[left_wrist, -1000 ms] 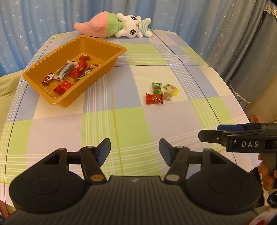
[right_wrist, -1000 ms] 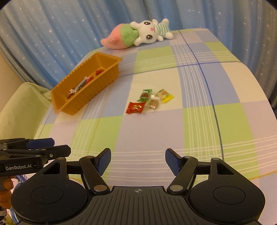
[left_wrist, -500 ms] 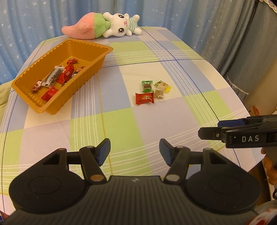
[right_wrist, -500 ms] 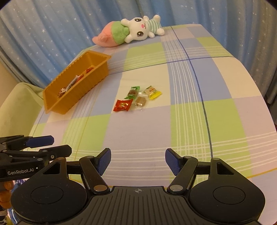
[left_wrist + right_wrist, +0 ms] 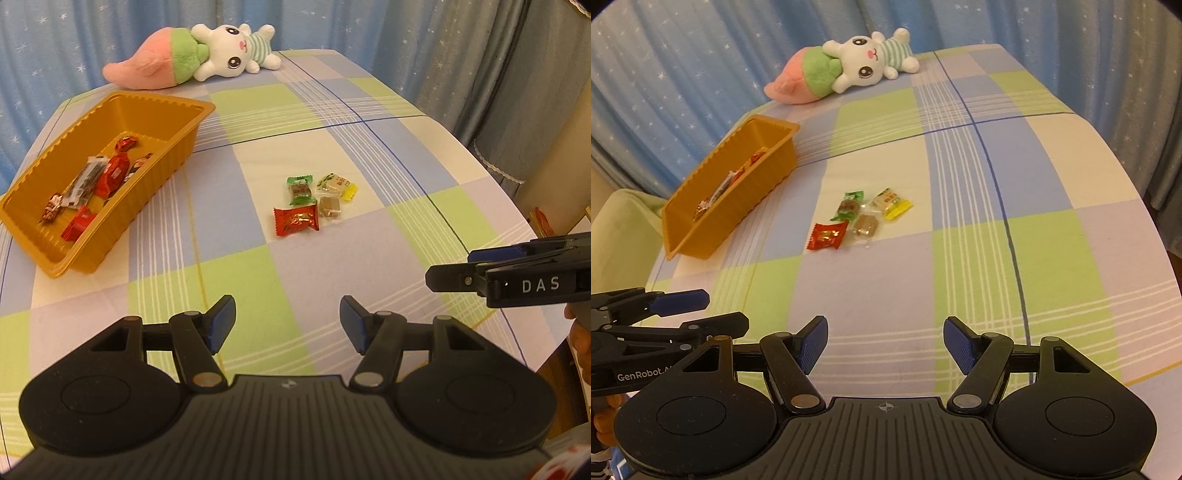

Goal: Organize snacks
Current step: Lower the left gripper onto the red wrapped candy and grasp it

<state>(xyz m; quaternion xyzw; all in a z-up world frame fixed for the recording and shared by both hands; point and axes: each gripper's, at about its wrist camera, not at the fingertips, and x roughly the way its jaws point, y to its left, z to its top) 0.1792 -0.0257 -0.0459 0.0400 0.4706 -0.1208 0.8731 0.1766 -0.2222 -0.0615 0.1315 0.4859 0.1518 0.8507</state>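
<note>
Several wrapped snacks lie loose mid-table: a red packet [image 5: 296,219] [image 5: 827,235], a green-wrapped candy [image 5: 300,190] [image 5: 849,206], a clear-wrapped brown candy [image 5: 330,207] [image 5: 866,227] and a yellow-ended packet [image 5: 337,184] [image 5: 891,202]. An orange tray [image 5: 146,195] [image 5: 753,192] at the left holds several red and dark snacks. My left gripper [image 5: 287,322] is open and empty above the table's near part. My right gripper [image 5: 885,345] is open and empty, also short of the snacks.
A pink, green and white plush bunny [image 5: 195,55] [image 5: 846,68] lies at the table's far edge before blue starred curtains. The checked tablecloth [image 5: 369,147] drops off at the right. Each gripper shows from the side in the other's view: the right one [image 5: 517,275], the left one [image 5: 665,325].
Both grippers have moved closer to the table and slightly left, so the snacks and tray appear larger. Both stay open. Nothing on the table has moved.
</note>
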